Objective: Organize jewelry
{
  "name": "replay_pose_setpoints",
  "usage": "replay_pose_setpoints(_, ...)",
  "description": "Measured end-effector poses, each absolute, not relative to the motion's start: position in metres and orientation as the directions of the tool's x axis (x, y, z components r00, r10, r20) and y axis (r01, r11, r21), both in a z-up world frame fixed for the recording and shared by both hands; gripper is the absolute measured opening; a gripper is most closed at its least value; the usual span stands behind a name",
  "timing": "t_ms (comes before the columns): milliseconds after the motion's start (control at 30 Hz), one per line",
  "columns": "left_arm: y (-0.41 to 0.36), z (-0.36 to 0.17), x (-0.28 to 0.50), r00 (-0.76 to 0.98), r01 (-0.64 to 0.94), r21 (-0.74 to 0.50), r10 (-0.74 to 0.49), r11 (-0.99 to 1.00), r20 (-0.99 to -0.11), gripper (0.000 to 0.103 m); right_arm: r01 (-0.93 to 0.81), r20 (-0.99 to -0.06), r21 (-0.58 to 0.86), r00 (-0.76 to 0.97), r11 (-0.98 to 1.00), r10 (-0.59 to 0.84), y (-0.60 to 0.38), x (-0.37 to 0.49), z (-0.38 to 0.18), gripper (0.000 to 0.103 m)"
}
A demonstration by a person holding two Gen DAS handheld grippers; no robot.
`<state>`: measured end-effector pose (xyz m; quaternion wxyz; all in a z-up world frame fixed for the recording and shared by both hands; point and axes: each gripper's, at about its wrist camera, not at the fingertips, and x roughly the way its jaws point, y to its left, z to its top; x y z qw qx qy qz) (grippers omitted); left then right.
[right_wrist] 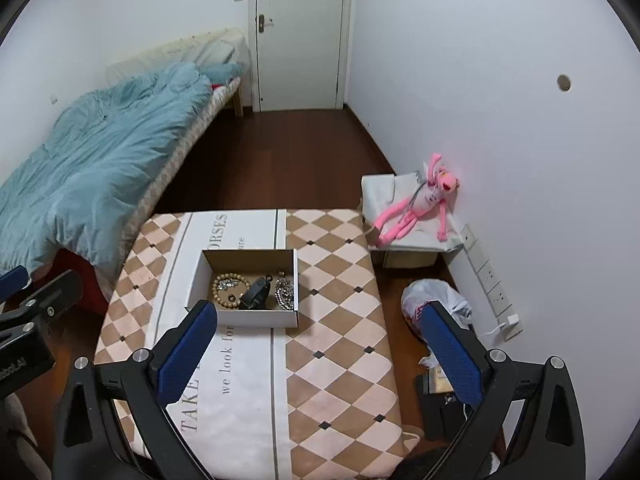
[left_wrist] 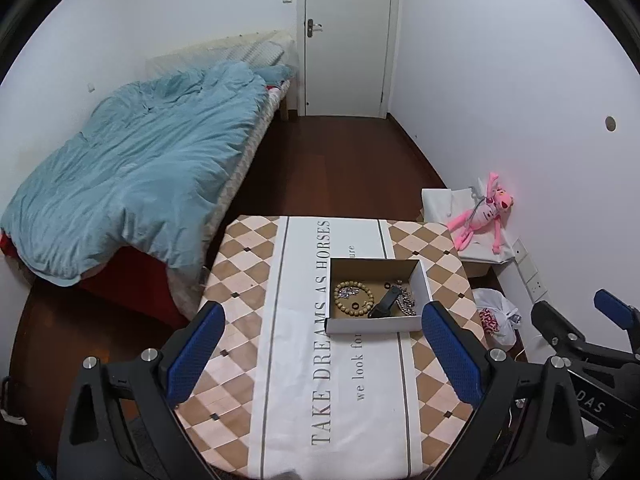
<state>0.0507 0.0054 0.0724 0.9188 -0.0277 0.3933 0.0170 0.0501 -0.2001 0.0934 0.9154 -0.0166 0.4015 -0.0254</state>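
An open cardboard box (left_wrist: 425, 280) (right_wrist: 196, 280) sits on the checkered tablecloth. Inside it lie a wooden bead bracelet (left_wrist: 354, 299) (right_wrist: 228, 287), a black strap-like item (left_wrist: 385, 301) (right_wrist: 253, 298), a silver chain (left_wrist: 407, 302) (right_wrist: 285, 294) and small dark rings. My left gripper (left_wrist: 322, 354) is open and empty, held above the table on the near side of the box. My right gripper (right_wrist: 316, 354) is open and empty, above the table's right part, to the right of the box. Each gripper shows at the edge of the other's view.
The table (left_wrist: 240, 280) (right_wrist: 340, 320) carries a cloth with printed text. A bed with a blue duvet (left_wrist: 140, 168) lies left. A pink plush toy (right_wrist: 416, 204) sits on a white-covered box at the right wall. A plastic bag (right_wrist: 436, 300) lies on the floor.
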Motion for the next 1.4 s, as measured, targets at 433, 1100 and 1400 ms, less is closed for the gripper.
replay_pose_setpoints(433, 0.007, 0.093, 0.016, 0.709, -0.067, -0.019, 0.034, 0.998, -0.705, 0.1, 0.009, -0.697, -0.049, 0.716, 0.999, -0.041, -0.195, 0.006, 0.127, 0.103)
replay_pose_setpoints(1100, 0.005, 0.073, 0.063, 0.623, -0.07, -0.033, 0.018, 0.997, -0.782, 0.1, 0.044, -0.737, -0.081, 0.67, 0.996, -0.089, -0.197, 0.055, 0.113, 0.103)
replay_pose_setpoints(1400, 0.003, 0.051, 0.098, 0.563, -0.068, -0.007, 0.032, 0.998, -0.826, 0.1, 0.028, -0.783, -0.109, 0.613, 0.994, -0.104, -0.191, 0.1, 0.088, 0.103)
